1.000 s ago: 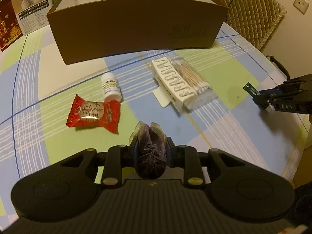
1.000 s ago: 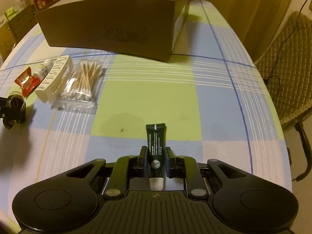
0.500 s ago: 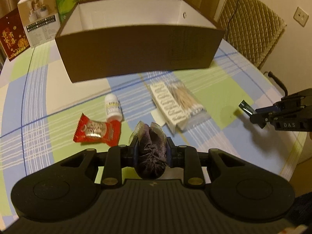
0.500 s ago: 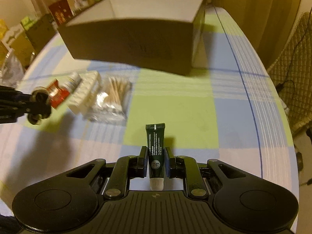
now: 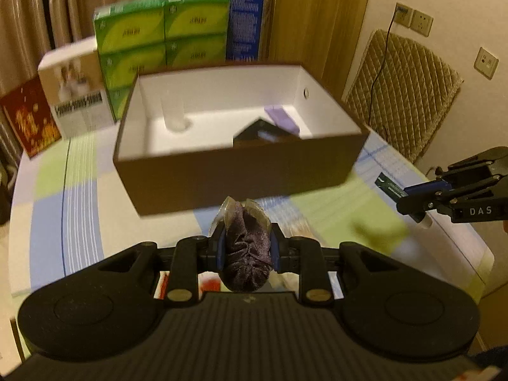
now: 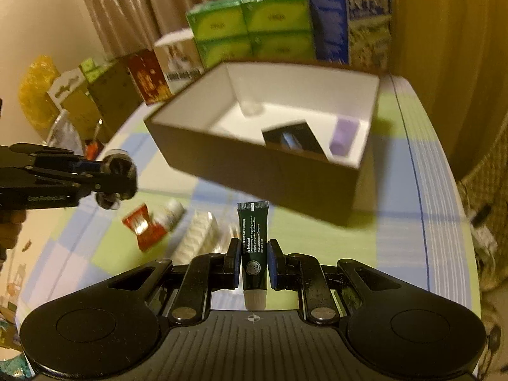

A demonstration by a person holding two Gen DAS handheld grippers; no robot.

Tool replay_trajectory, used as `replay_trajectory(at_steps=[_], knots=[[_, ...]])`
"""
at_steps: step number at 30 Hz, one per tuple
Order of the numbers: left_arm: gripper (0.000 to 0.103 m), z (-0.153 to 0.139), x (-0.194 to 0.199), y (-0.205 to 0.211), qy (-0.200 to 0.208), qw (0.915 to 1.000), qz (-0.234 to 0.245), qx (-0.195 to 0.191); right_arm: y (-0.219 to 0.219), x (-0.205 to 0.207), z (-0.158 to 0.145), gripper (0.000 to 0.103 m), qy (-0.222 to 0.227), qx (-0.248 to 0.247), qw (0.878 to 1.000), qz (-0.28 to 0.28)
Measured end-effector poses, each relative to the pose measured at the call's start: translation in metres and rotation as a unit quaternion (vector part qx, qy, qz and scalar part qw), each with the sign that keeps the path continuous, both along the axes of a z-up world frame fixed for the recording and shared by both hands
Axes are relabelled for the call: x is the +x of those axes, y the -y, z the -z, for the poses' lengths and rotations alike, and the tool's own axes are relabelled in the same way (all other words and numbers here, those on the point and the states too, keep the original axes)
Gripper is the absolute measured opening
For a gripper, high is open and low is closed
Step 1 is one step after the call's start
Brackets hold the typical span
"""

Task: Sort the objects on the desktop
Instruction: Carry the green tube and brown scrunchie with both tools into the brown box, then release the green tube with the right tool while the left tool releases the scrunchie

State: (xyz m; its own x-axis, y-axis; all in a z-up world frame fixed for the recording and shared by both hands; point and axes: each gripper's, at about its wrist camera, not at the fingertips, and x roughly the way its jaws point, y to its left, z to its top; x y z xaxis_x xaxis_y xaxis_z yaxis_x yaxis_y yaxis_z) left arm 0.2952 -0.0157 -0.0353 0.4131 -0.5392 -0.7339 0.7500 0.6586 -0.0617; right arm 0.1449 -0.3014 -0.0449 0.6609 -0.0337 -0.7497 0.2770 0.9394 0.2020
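Observation:
My left gripper (image 5: 247, 238) is shut on a dark purple velvet pouch (image 5: 247, 254), held above the table in front of the brown box (image 5: 241, 184). My right gripper (image 6: 252, 247) is shut on a dark green tube (image 6: 253, 241) with a white cap. Both hang in the air near the box's front wall. The box (image 6: 279, 177) is white inside and holds a clear cup (image 5: 174, 114), a black item (image 5: 263, 131) and a lilac block (image 6: 344, 136). In the left wrist view the right gripper (image 5: 400, 195) shows at the right edge with the tube.
On the checked tablecloth (image 6: 327, 238) lie a red snack packet (image 6: 143, 227), a small white bottle (image 6: 171, 214) and a white card with cotton swabs (image 6: 198, 236). Green cartons (image 5: 162, 38), a blue carton (image 5: 243, 19) and other boxes stand behind the brown box. A quilted chair (image 5: 403, 89) is at the right.
Both grippers have risen with their loads and tipped upward. The inside of the box has come into view, and the items on the table have slid down toward the bottom of each view.

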Motion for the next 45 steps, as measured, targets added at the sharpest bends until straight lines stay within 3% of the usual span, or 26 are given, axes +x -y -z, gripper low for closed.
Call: replay_trajectory(at_steps=[9,17,27,45], knots=[[0.022,-0.024,0.047,0.037,0.019,0.9996,0.012,-0.014,0.028,0.059,-0.03,0.014,0.032,-0.024,0.999,-0.015],[0.022,-0.032,0.103,0.081,0.021,0.9994,0.022,-0.019,0.072,0.118,-0.035,0.014,0.03,-0.029,0.999,0.002],[0.022,-0.009,0.159,0.134,0.01,0.9995,0.028,0.011,0.116,0.169,-0.019,0.014,0.011,-0.027,0.999,0.021],[0.023,0.049,0.223,0.18,-0.03,0.9979,0.012,0.056,0.158,0.218,0.038,0.014,-0.052,0.001,0.997,0.053]])
